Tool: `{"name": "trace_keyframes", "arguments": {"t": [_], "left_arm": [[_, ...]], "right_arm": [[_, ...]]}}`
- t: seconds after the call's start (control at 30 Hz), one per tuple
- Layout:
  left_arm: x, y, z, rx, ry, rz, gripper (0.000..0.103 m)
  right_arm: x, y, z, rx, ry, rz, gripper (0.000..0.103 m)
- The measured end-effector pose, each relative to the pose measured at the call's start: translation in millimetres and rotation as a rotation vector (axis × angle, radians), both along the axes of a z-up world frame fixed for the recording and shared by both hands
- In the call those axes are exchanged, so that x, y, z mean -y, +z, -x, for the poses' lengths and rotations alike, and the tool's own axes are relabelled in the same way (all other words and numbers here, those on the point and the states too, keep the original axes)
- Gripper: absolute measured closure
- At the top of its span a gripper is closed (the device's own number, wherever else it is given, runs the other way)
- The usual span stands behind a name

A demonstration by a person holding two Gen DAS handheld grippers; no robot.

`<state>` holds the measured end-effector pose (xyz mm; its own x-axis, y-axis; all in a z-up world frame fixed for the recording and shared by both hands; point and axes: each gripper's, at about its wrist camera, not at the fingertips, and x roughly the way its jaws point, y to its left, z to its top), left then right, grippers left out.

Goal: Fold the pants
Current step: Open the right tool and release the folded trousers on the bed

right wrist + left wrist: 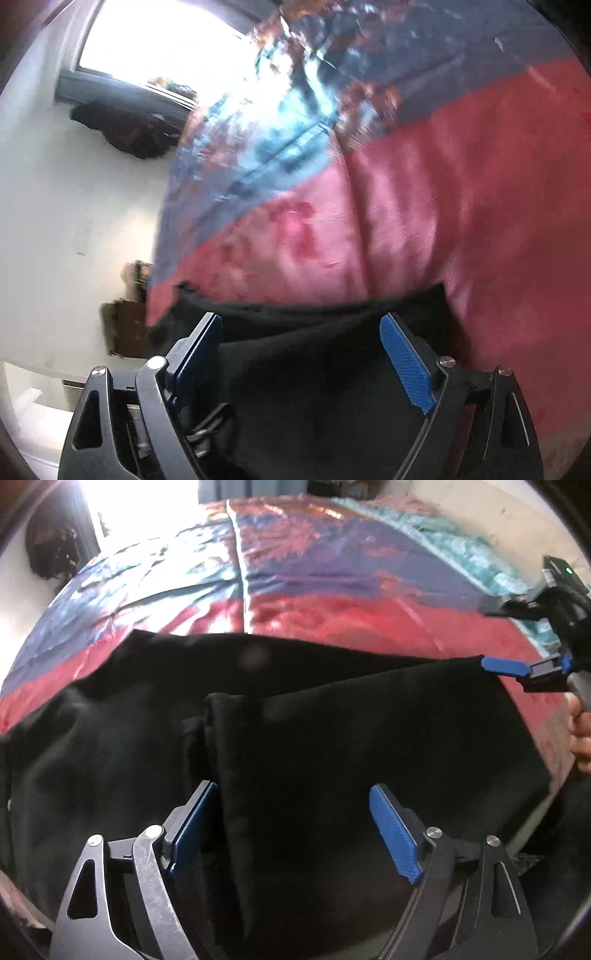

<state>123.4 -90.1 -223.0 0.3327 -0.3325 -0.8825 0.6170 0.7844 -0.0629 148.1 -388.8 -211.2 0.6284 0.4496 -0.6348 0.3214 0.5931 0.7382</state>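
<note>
Black pants [295, 738] lie across a bed with a red, blue and teal bedspread [332, 572]. A folded layer of the pants runs from the middle towards the right. My left gripper [291, 823] is open, with the pants' fold edge between its blue pads. My right gripper [491, 635] shows at the right edge of the left wrist view, open, with its lower blue finger [504, 665] at the pants' far right corner. In the right wrist view the right gripper [301, 350] is open, with black pants [314, 369] between its fingers.
The bedspread [406, 221] fills most of the right wrist view. A bright window [166, 40] and a dark heap [129, 125] on a white wall are to the left. A dark bundle [51, 550] sits at the far left by the bed.
</note>
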Motion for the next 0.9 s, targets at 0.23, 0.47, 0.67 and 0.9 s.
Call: {"name": "trace_keyframes", "arguments": {"t": [0.23,0.47,0.67,0.9], "left_arm": [[-20,3,15,-0.043,0.047,0.065,0.008],[-37,13,18,-0.038,0.113,0.061,0.008],[-99,29,6,0.037,0.279,0.094,0.006],[-134,-2,-11,0.083,0.403,0.027,0.006]], "right_arm": [[-32,18,99,0.123,0.024,-0.121,0.011],[-63,-13,133,0.026,-0.031,0.035,0.023],[-91,51,170,0.203,-0.183,0.453,0.005],[-119,46,171,0.145,-0.184,0.676,0.005]]}}
